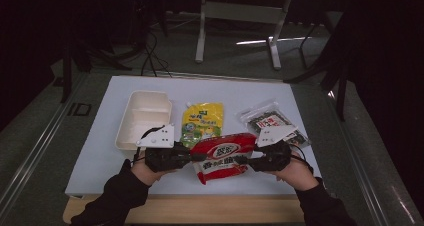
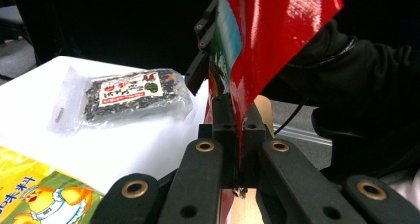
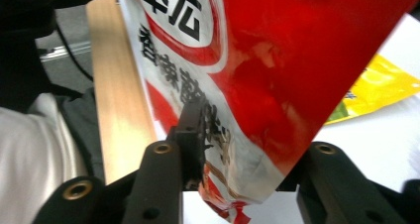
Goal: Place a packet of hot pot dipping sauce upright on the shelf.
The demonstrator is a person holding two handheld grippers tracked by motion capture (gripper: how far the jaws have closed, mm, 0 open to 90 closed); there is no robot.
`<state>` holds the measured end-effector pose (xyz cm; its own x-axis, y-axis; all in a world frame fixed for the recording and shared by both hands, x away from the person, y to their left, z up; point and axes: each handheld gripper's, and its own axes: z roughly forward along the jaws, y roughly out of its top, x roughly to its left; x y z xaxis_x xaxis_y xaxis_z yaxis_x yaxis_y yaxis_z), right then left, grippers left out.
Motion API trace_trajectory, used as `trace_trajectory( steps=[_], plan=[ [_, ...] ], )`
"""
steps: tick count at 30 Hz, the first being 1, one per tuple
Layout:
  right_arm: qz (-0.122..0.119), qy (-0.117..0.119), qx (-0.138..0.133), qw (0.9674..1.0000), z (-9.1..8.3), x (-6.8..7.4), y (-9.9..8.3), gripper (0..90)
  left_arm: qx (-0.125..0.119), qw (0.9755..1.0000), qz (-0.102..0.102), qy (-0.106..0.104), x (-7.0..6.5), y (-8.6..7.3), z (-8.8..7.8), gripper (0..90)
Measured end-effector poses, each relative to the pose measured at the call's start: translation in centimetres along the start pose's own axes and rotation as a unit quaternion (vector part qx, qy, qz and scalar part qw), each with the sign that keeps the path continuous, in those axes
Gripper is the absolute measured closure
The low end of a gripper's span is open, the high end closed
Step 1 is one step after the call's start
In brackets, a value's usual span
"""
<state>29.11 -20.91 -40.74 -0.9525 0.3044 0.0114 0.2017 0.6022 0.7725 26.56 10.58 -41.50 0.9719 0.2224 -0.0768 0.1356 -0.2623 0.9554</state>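
Observation:
A red snack bag [image 1: 222, 156] with white panels and black print hangs just above the table's front part, held between both grippers. My left gripper [image 1: 197, 157] is shut on its left edge; in the left gripper view the jaws [image 2: 236, 130] pinch the thin red seam [image 2: 267, 35]. My right gripper [image 1: 250, 161] grips the bag's right end. In the right gripper view one jaw lies pressed on the printed face of the bag [image 3: 277, 60], the other jaw stands behind it, and the gripper [image 3: 242, 149] is shut on the bag.
On the white mat [image 1: 100, 156] lie an open cream lunch box [image 1: 142, 118], a yellow pouch [image 1: 202, 118] and a clear packet of dark food [image 1: 272, 121]. A wooden table edge [image 1: 200, 208] runs along the front. Table legs and cables stand beyond.

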Motion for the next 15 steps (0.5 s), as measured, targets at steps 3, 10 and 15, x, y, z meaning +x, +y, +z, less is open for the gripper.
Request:
trace_trajectory(
  steps=[3,10,15],
  plan=[
    [-0.009,0.013,0.005,0.9999,0.1,0.0,0.0,72.9,0.001,1.0000,-0.003,0.000,0.1,0.0,0.1,90.0],
    [-0.036,0.023,0.021,0.9989,0.5,0.9,0.1,89.6,0.002,0.9999,-0.013,0.001,0.6,-0.3,0.0,90.0],
    [-0.035,0.013,0.008,0.9993,0.3,1.1,0.4,89.9,-0.006,0.9997,-0.023,-0.004,1.1,-0.4,-0.3,90.0]
  ],
)
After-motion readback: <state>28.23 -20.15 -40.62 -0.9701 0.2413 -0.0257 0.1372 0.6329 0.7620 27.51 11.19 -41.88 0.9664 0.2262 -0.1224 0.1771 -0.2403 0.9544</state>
